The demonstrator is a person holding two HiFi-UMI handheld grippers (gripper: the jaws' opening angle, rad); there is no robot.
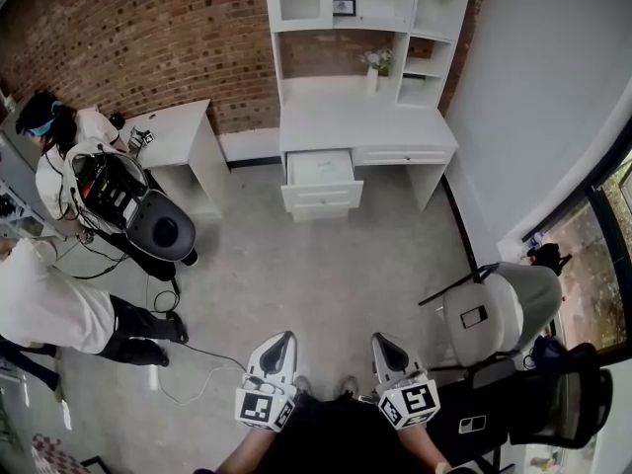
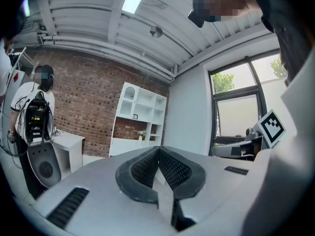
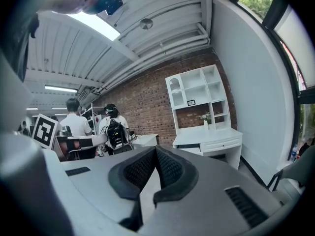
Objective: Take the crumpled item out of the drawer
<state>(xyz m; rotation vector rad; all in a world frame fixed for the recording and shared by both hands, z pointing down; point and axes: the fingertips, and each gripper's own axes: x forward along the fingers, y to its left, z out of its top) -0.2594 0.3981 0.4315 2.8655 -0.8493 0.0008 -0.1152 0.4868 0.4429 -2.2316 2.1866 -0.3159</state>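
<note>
Both claws, left gripper (image 1: 280, 342) and right gripper (image 1: 384, 344), are held closed and empty, well apart from the open drawer (image 1: 322, 197) across the floor (image 1: 296, 275). Something pale is seen inside it, likely the crumpled item (image 1: 322, 166). If jaws are not opened before reaching in, it could be pushed deeper

A white hutch desk (image 1: 365, 126) stands against the brick wall (image 1: 148, 28) on grey floor (image 1: 296, 284).

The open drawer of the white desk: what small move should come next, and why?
Probably step forward toward the desk: its open drawer stands far across the floor, and the left gripper and right gripper are both shut and empty, nowhere near it.
</note>
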